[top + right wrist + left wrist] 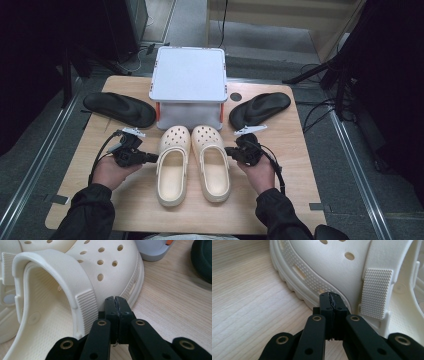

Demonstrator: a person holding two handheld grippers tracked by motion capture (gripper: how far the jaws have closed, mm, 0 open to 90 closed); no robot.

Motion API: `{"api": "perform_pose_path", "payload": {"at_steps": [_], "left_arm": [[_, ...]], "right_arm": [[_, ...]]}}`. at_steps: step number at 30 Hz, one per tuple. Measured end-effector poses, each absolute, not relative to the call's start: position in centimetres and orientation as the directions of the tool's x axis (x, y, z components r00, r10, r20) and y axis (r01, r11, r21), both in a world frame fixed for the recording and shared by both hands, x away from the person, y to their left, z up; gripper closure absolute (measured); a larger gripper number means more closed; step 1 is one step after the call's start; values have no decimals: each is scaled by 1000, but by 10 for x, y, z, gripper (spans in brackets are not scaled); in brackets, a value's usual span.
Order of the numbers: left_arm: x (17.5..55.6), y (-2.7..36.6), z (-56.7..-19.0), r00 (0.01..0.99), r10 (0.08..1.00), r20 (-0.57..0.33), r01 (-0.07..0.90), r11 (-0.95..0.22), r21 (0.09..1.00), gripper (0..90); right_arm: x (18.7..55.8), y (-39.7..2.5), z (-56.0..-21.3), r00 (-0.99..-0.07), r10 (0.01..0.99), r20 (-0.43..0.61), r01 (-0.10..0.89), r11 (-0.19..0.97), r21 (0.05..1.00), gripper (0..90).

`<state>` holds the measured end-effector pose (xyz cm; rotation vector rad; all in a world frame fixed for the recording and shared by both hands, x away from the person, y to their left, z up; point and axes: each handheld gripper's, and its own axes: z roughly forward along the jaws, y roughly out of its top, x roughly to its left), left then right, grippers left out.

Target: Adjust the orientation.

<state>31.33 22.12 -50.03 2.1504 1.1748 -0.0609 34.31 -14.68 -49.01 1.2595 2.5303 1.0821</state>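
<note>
Two cream perforated foam clogs, the left clog [171, 167] and the right clog [212, 162], lie side by side, touching, at the middle of the pale wooden table [75, 165], toes pointing at a grey lidded plastic box [189, 75] with orange clips just beyond them. The left tongs [154, 158] sit pressed shut on nothing, tips at the outer side of the left clog near its strap hinge [375, 292]. The right tongs [229, 150] are likewise fully closed and empty, against the right clog's outer side. A black moulded insole [119, 108] lies to the far left, another black insole [260, 108] to the far right. With closed tongs pushing from both sides, the light clogs could ride up over each other, or slide forward into the box; opening too late would mean no grip on the rim.
</note>
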Motion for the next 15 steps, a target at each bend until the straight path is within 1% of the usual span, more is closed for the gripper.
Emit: {"api": "perform_pose_path", "payload": {"at_steps": [5, 8, 10, 12, 15], "left_arm": [[310, 213, -500, 620, 706, -341, 746, -397, 535, 898], [308, 205, -500, 632, 695, -344, 741, -412, 530, 897], [307, 204, -499, 630, 699, -337, 740, -411, 533, 897], [307, 205, -500, 624, 693, -361, 750, -402, 525, 893], [307, 205, -500, 626, 693, -358, 748, -404, 526, 890]], "right_arm": [[343, -146, -490, -650, 731, 209, 651, 394, 649, 900], [344, -146, -492, -645, 725, 240, 661, 373, 651, 900], [344, -145, -492, -642, 729, 238, 661, 369, 653, 900], [344, -146, -492, -639, 731, 240, 662, 364, 655, 900], [345, -146, -493, -637, 731, 245, 664, 359, 655, 900]]}}
